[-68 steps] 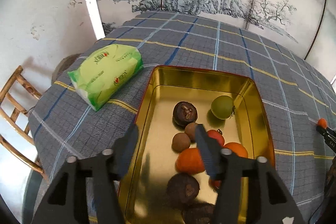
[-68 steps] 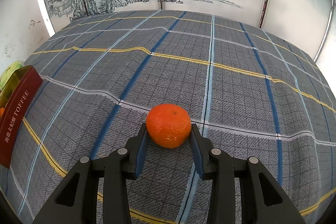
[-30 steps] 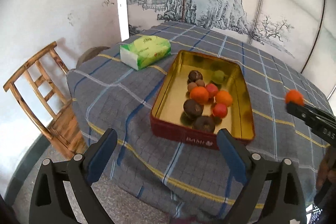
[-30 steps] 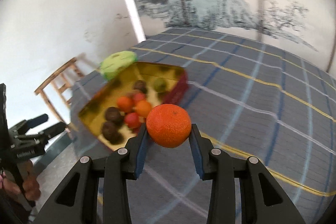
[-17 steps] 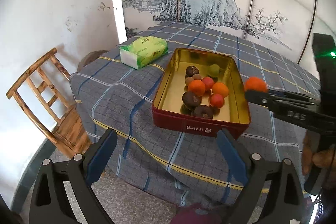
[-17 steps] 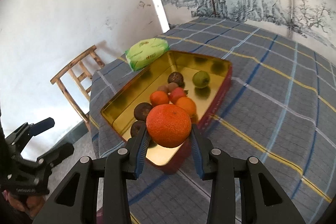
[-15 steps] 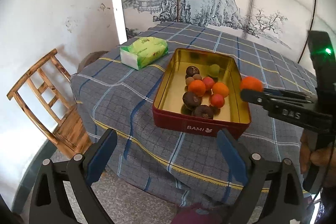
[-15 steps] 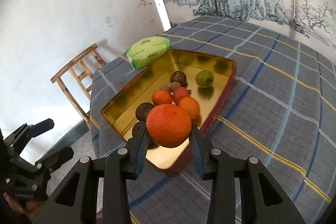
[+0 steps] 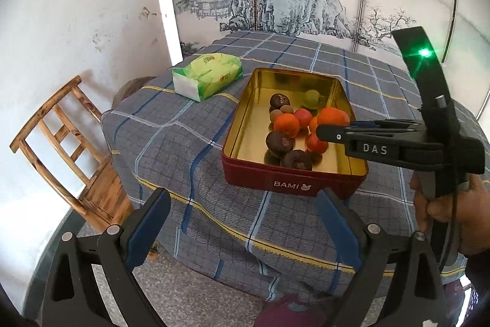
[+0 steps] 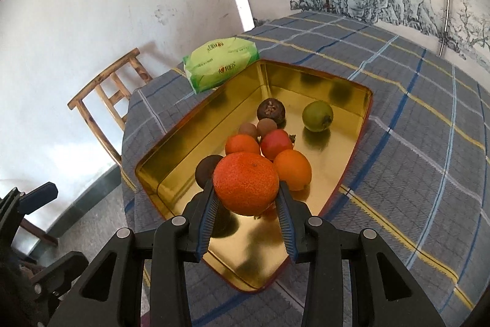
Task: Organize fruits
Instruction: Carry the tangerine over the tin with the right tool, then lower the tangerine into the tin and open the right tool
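While my right hand-held gripper [image 10: 246,204] pinches the mandarin [image 10: 246,183] at frame center above the gold tin [image 10: 171,143], my left hand-held gripper [image 9: 242,222] hangs spread, bottom of frame, off the counter [image 9: 171,124].

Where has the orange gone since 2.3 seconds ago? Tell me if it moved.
Yes. The orange, held in the right gripper, went from the bare tablecloth to above the tin, over the fruit inside.

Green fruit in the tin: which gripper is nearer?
Right. The right gripper, holding the tangerine, hangs over the tin near the green fruit; the left gripper is off the table.
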Motion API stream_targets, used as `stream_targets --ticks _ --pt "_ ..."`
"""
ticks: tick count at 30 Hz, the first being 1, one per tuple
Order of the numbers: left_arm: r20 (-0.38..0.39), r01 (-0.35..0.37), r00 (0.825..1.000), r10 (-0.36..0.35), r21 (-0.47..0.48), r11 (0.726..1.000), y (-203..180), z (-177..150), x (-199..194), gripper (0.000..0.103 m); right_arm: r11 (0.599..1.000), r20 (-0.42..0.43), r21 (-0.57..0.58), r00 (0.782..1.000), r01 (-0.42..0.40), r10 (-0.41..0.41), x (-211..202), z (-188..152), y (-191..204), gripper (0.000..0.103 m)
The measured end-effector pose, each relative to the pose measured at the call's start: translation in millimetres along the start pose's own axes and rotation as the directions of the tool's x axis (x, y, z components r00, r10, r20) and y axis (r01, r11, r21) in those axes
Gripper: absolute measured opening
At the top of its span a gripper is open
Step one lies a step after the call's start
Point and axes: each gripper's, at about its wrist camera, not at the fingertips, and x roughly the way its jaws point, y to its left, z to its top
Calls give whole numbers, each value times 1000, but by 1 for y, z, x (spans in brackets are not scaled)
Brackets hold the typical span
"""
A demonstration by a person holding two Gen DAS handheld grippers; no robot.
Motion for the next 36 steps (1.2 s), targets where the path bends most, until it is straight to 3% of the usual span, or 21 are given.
stream_targets --ticks 19,26,36 --pt "-29 2 1000 -2 -19 1000 5 0 15 95 1000 -23 -2 1000 0 0 20 8 2 39" --pt "-39 -4 999 3 -18 1000 5 1 20 95 998 -25 -49 999 41 -42 16 -7 6 39" --pt "-33 -20 999 19 -18 1000 7 3 24 95 998 -32 -53 999 37 -38 16 -14 5 39"
